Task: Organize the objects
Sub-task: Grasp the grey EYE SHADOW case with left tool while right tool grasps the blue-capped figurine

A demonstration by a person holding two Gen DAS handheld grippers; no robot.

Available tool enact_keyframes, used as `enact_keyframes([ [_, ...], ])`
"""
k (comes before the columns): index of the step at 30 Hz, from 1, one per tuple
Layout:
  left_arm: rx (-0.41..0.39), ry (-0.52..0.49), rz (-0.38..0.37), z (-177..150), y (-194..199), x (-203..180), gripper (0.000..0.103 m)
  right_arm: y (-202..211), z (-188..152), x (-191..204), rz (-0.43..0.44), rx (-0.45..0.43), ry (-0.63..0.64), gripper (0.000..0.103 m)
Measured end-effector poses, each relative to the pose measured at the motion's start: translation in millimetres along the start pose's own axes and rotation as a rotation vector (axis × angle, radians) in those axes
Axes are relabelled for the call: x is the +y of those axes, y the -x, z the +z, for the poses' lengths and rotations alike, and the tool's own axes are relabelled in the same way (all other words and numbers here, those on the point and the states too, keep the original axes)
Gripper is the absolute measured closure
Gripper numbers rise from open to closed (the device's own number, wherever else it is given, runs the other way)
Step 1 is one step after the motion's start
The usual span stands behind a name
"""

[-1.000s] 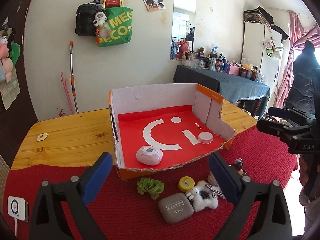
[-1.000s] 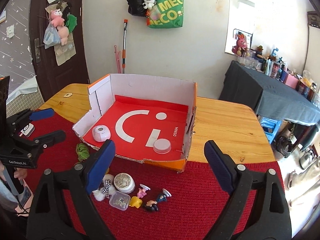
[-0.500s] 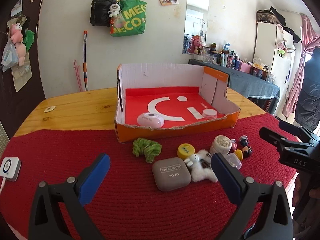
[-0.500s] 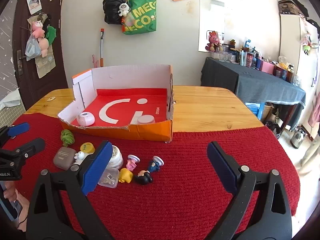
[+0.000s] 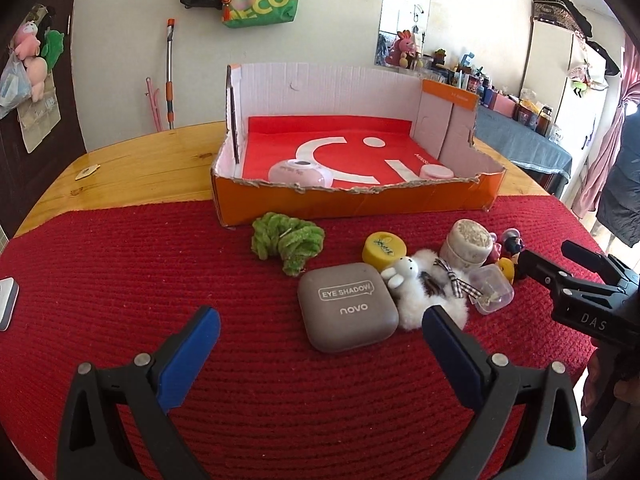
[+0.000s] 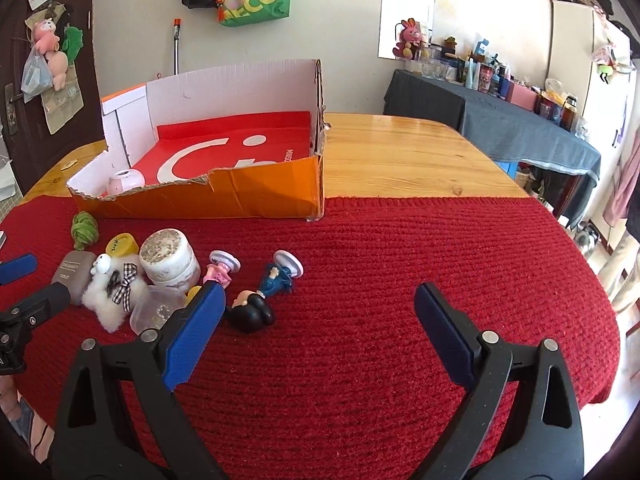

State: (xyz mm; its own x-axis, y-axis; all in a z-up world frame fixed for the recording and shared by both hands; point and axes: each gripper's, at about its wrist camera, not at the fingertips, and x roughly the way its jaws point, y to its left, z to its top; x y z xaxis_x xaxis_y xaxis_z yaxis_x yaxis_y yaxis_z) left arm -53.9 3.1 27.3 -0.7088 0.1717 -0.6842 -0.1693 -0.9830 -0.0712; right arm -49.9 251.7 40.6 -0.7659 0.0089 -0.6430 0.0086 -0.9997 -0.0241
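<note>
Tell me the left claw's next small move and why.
Probably ease the open left claw forward and down over the grey eye shadow case. It lies on the red mat right ahead, between the fingers' line, while the box holds only two items.

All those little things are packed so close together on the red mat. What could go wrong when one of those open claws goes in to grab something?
The eye shadow case touches the fluffy white toy, so the open left gripper might drag both. The small figurines lie tipped beside the right gripper; a nudge could roll them away. The box has a torn, uneven front edge that might snag items being lifted in.
</note>
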Motion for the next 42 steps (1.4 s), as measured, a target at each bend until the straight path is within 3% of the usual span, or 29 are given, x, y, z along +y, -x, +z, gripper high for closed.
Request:
enact_keyframes([
  [16,0.064,0.015,0.024,1.0,-12.4,9.2,0.0,-5.8,-2.4,-1.9,0.046,0.033,-0.009,0.005],
  [22,0.065,0.003,0.042,0.9,-9.7,15.9,0.0,-2.4,-2.0,-11.0,-0.01,0.024,0.0,0.005],
  [28,0.049,-0.027,0.075,0.4,-5.4,14.9,0.0,-0.9,-1.2,-23.5,-0.008,0.03,-0.032,0.005],
  [37,0.067,-0.031,0.053,10.3,-12.2,6.9,0.0,-7.9,5.0,-14.1,0.02,0.046,-0.002,0.005],
  [42,0.107,0.001,-0.008,13.8,-20.5,7.7,0.004,-12.8,10.0,-10.3,0.027,0.054,0.017,0.005],
])
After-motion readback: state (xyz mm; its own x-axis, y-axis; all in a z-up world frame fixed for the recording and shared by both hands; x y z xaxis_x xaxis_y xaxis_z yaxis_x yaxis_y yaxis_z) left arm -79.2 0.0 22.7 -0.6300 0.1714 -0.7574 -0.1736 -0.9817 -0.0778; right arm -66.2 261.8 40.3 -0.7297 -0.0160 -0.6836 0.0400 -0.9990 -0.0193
